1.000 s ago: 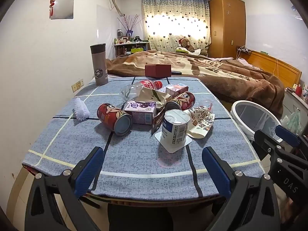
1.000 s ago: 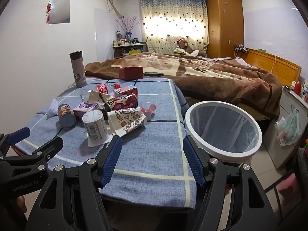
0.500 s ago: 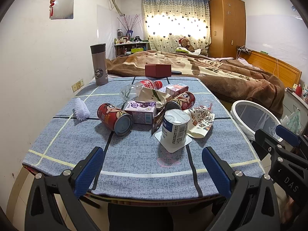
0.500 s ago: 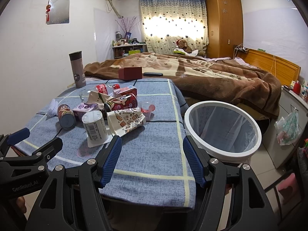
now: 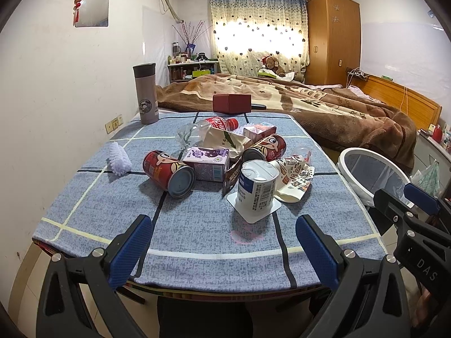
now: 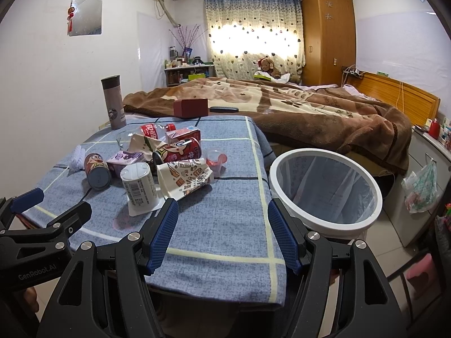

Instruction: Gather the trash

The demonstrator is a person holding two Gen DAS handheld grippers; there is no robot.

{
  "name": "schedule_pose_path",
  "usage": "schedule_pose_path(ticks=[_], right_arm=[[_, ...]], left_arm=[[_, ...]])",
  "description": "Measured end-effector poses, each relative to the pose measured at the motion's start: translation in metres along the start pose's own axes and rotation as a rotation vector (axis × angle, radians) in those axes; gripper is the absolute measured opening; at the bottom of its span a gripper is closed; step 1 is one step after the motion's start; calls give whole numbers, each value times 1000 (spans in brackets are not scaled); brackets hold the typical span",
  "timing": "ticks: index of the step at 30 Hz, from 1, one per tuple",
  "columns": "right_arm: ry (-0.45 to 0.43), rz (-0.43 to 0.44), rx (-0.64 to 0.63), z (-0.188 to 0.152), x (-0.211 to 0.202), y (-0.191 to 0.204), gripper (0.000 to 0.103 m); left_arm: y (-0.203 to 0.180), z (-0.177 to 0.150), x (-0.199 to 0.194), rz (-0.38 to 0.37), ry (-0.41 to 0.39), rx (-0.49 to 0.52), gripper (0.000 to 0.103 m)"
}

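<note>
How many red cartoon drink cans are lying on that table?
2. One red cartoon drink can lies on its side left of the purple carton; the other lies behind the upright white cup. The pile could hide more.

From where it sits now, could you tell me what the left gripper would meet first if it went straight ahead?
Most likely the upside-down white plastic cup with the barcode label; it stands nearest, roughly between the open left gripper fingers' line. Depth is uncertain; a higher path might pass over it.
</note>
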State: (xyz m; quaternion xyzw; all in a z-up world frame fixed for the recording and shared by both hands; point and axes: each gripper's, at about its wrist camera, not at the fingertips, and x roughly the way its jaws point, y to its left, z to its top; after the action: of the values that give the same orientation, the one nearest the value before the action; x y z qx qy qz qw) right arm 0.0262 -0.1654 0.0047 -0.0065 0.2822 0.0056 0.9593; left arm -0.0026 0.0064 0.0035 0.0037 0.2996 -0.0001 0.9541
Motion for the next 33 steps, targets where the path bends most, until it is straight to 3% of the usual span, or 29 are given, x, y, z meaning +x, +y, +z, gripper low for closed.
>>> schedule_pose_path(ticks=[33], right_arm=[[-7, -6, 0, 2, -4, 0, 68]], left_arm=[[0, -1, -3, -3, -3, -7, 103]])
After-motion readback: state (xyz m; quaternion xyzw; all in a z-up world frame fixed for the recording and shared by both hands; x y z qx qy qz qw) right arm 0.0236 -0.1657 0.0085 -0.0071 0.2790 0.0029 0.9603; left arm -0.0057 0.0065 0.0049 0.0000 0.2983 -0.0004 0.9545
